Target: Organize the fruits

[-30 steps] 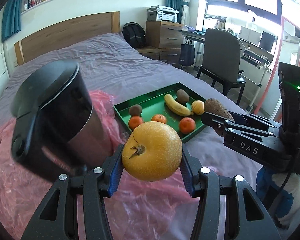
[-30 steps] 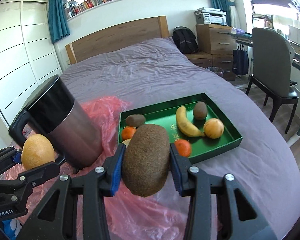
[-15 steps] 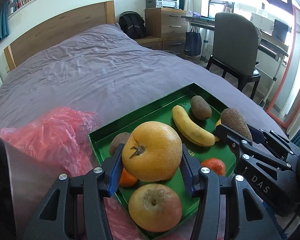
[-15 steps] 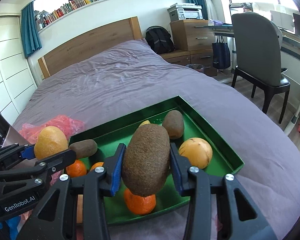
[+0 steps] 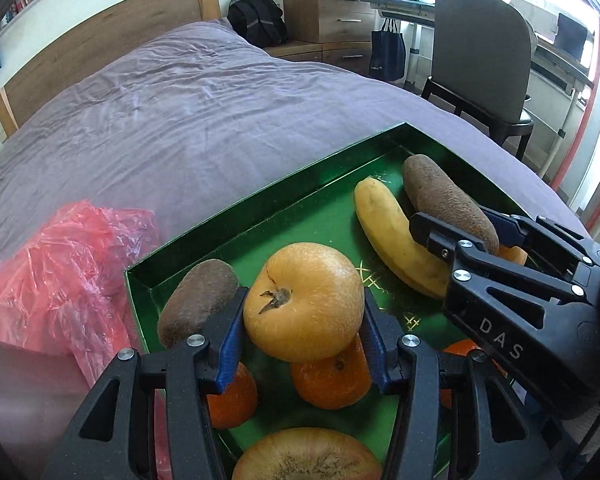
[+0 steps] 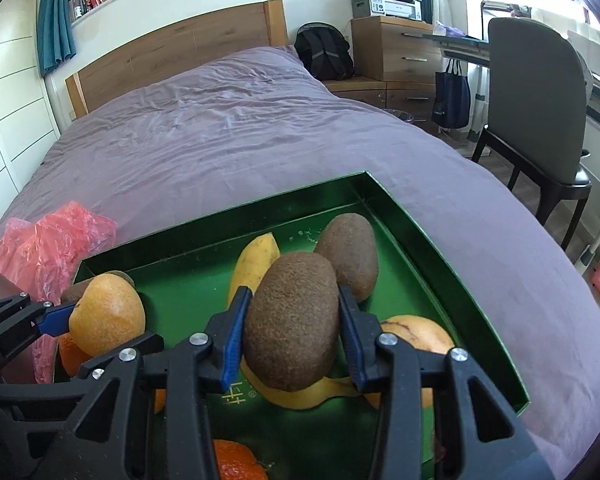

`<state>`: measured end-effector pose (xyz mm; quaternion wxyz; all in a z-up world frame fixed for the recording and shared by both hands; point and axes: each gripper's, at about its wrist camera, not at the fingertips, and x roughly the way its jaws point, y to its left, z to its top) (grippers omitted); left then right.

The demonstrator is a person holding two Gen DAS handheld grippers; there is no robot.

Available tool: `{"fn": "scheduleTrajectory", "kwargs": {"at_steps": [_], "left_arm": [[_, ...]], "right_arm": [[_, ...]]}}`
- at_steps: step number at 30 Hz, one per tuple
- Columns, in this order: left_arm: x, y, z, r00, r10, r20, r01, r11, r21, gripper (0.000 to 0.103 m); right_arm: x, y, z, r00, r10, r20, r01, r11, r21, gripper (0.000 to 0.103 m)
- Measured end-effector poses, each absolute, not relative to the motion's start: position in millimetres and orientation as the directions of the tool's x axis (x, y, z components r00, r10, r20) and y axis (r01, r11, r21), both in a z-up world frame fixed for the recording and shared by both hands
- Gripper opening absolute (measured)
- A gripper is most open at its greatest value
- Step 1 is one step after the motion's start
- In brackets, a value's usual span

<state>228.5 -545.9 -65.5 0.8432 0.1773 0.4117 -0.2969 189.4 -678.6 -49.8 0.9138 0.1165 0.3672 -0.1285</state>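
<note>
My left gripper (image 5: 302, 306) is shut on a yellow-orange apple (image 5: 302, 300) and holds it over the near left part of the green tray (image 5: 276, 196). My right gripper (image 6: 292, 320) is shut on a brown kiwi (image 6: 292, 320) above the tray's middle (image 6: 420, 236). In the tray lie a banana (image 5: 392, 240), another kiwi (image 6: 350, 250), a third kiwi (image 5: 198, 300), several oranges (image 5: 332, 380) and a second apple (image 5: 306, 458). The right gripper also shows in the left wrist view (image 5: 456, 224), the left gripper in the right wrist view (image 6: 76, 320).
The tray sits on a purple bed (image 5: 180, 120). A crumpled red plastic bag (image 5: 52, 272) lies left of the tray. A chair (image 6: 540, 120), desk and drawers stand beyond the bed's right side.
Both grippers have moved forward and down over the tray with their fruit. The tray now fills the lower part of both views, and the dark metal bin has left view.
</note>
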Motion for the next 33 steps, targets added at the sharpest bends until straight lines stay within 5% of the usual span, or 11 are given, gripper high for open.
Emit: {"fn": "scheduleTrajectory", "kwargs": {"at_steps": [10, 20, 33], "left_arm": [[228.8, -547.6, -68.2, 0.455, -0.324, -0.83, 0.642, 0.765, 0.053, 0.046], [220.6, -544.9, -64.1, 0.451, -0.315, -0.835, 0.637, 0.769, 0.054, 0.05], [185.5, -516.2, -23.6, 0.481, -0.356, -0.801, 0.644, 0.763, 0.048, 0.056]], "right_arm": [[191.5, -679.2, -50.4, 0.689, -0.14, -0.711, 0.324, 0.937, 0.129, 0.049], [187.0, -676.0, -42.1, 0.673, -0.153, -0.724, 0.336, 0.935, 0.116, 0.07], [153.2, -661.6, -3.5, 0.686, -0.165, -0.709, 0.338, 0.935, 0.11, 0.078]]}}
